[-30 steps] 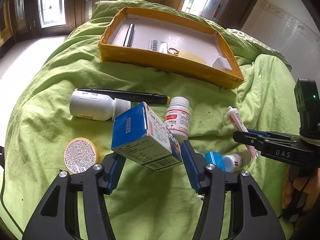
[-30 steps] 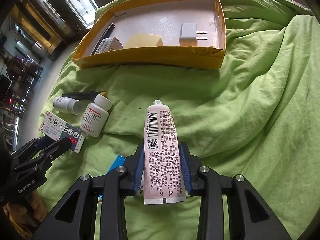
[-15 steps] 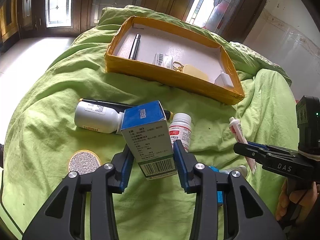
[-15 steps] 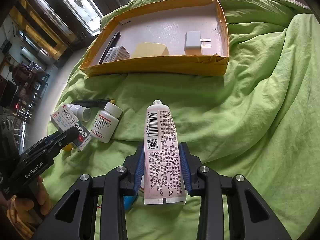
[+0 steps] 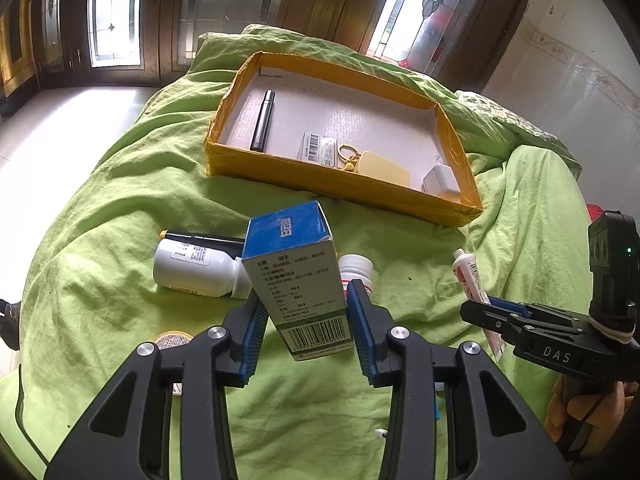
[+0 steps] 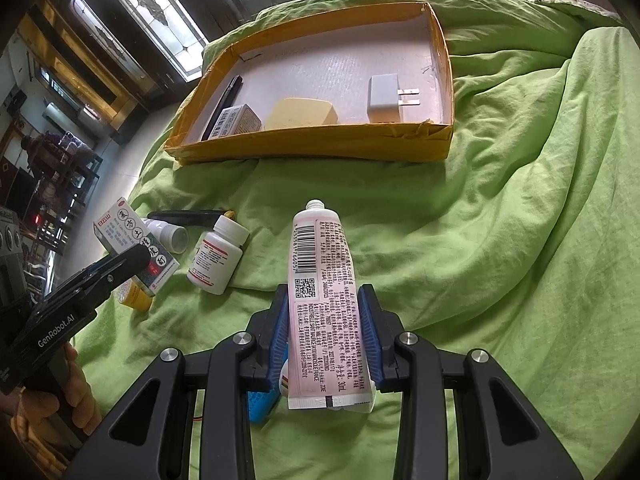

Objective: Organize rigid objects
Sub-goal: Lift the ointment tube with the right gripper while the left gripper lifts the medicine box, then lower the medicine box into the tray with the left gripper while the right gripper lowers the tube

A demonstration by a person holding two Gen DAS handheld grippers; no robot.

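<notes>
Slippage worries us most: our left hand-held gripper point(image 5: 306, 320), jaws just closed, pinches the tilted blue medicine box point(image 5: 298, 276) above the bed point(image 5: 100, 208), our right hand-held gripper point(image 6: 325, 334) squeezes the ointment tube point(image 6: 324, 292), both short of the yellow cardboard tray point(image 5: 332, 184).

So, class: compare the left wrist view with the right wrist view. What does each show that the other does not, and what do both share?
Only the left wrist view: a key ring beside the yellow fob in the tray, and the box's barcode end.

Only the right wrist view: the tube's QR code, and the charger's prongs.

Both: the yellow cardboard tray, the left gripper shut on the blue medicine box, the right gripper shut on the white tube, and the green sheet.
</notes>
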